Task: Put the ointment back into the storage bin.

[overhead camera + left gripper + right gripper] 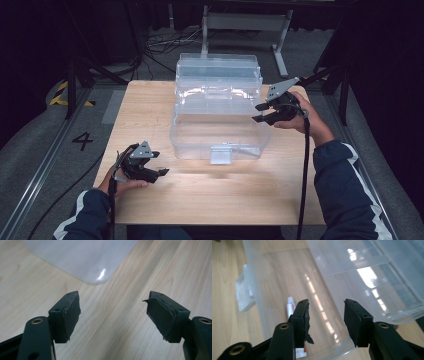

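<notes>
One clear plastic box (217, 127) is seen standing in the middle of the wooden worktop (210, 195), its hinged lid (218, 67) thrown back behind it and a small latch tab (220, 155) hanging at the middle of its near wall. In the right gripper view a single white tube (291, 305) with red lettering is found lying on the floor of the box, partly hidden behind the near jaw. The right gripper (264, 113) is held at the box's right rim, its jaws parted to a middling gap with nothing between them; the pads are not pressed on anything. The left gripper (161, 173) is held low over bare worktop, near the box's front left corner but apart from it, with its jaws spread wide and empty, as is shown in the left gripper view (113, 315). The box is judged to be light, thin-walled and somewhat flexible, with a smooth, glossy surface that may slip between the pads; a hold on the rim or on the latch tab is likely to be firmer than one on a flat wall, and a hard squeeze could bow the plastic. The tube is judged light, small and apt to roll, so it would best be taken across its body. Two grippers, one box, one lid, one latch tab and one tube are counted.
</notes>
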Demonstrator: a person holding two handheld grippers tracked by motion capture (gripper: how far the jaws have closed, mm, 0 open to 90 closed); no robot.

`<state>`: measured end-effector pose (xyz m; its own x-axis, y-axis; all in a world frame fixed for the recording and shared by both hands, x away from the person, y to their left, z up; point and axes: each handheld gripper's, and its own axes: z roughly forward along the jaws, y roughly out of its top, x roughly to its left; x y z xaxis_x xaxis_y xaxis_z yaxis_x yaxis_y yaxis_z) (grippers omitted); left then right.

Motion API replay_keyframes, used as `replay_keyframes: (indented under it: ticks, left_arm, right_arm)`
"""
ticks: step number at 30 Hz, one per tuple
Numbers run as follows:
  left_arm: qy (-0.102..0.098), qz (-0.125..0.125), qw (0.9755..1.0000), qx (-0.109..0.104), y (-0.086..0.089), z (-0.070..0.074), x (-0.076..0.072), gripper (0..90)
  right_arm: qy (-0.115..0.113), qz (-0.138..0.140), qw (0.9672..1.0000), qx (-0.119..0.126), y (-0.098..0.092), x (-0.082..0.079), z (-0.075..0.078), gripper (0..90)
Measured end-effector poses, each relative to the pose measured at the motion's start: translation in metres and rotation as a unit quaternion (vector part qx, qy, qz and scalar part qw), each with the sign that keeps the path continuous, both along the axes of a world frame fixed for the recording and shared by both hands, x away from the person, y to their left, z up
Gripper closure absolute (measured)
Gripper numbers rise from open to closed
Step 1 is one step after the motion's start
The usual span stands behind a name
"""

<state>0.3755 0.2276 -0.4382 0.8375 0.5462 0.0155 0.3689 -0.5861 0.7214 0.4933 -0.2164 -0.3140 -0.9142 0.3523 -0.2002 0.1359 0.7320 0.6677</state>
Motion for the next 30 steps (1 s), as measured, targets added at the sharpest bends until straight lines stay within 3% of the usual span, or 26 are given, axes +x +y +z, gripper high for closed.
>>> replay_keyframes:
  ticks: [7,13,24,30]
  left_arm:
    - [-0.034,-0.005,0.9993,-0.016,-0.012,0.028,0.006,28.5]
    - [-0.049,-0.009,0.9984,-0.029,-0.017,0.043,0.01,29.8]
    - [-0.052,-0.034,0.9974,-0.035,-0.034,0.056,0.018,31.4]
    - [-0.049,-0.054,0.9972,-0.018,-0.047,0.057,0.025,34.9]
  right_arm:
    - [-0.019,-0.017,0.9992,0.032,-0.007,0.007,0.009,53.8]
    - [-0.032,-0.045,0.9963,0.067,-0.013,0.021,0.019,51.5]
    - [-0.055,-0.073,0.9919,0.088,-0.006,0.046,0.034,49.7]
    - [-0.057,-0.08,0.9915,0.085,0.0,0.06,0.038,48.9]
